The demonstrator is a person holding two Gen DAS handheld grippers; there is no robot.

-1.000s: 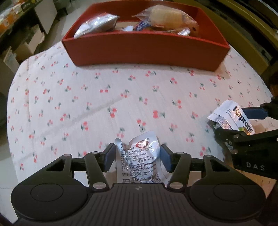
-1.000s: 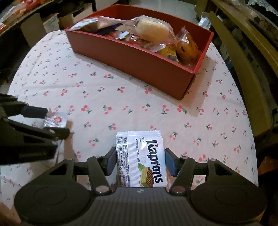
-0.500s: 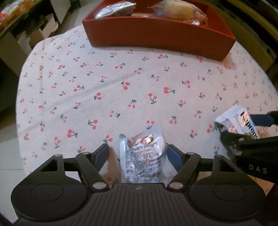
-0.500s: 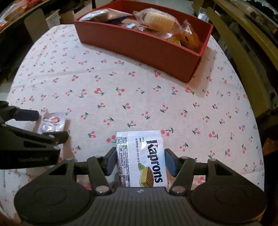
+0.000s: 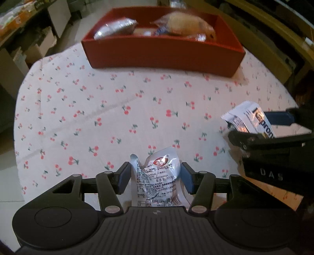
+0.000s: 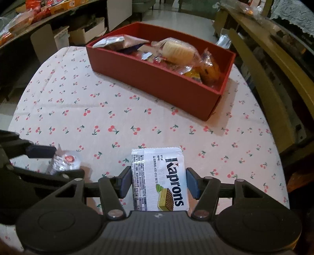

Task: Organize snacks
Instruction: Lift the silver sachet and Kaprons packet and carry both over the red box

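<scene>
My left gripper (image 5: pixel 155 177) is shut on a silver snack pouch (image 5: pixel 157 182) with a red logo, held above the cherry-print tablecloth (image 5: pixel 98 117). My right gripper (image 6: pixel 158 181) is shut on a white Kaprons wafer pack (image 6: pixel 159 176). Each gripper shows in the other's view: the right one with the Kaprons pack (image 5: pixel 253 121) at the right, the left one with the pouch (image 6: pixel 64 161) at the left. The red box (image 5: pixel 162 53) holding several wrapped snacks stands at the far side of the table; in the right wrist view the box (image 6: pixel 157 78) lies ahead.
The round table's edge curves close on the left and right. Cardboard boxes (image 6: pixel 82 33) and shelves of goods (image 6: pixel 29 13) stand beyond the far left. A wooden bench or frame (image 6: pixel 274 64) runs along the right side.
Both grippers have lifted and moved back toward the red box with their packs still held. The box looks nearer and larger in both views than half a second ago.
</scene>
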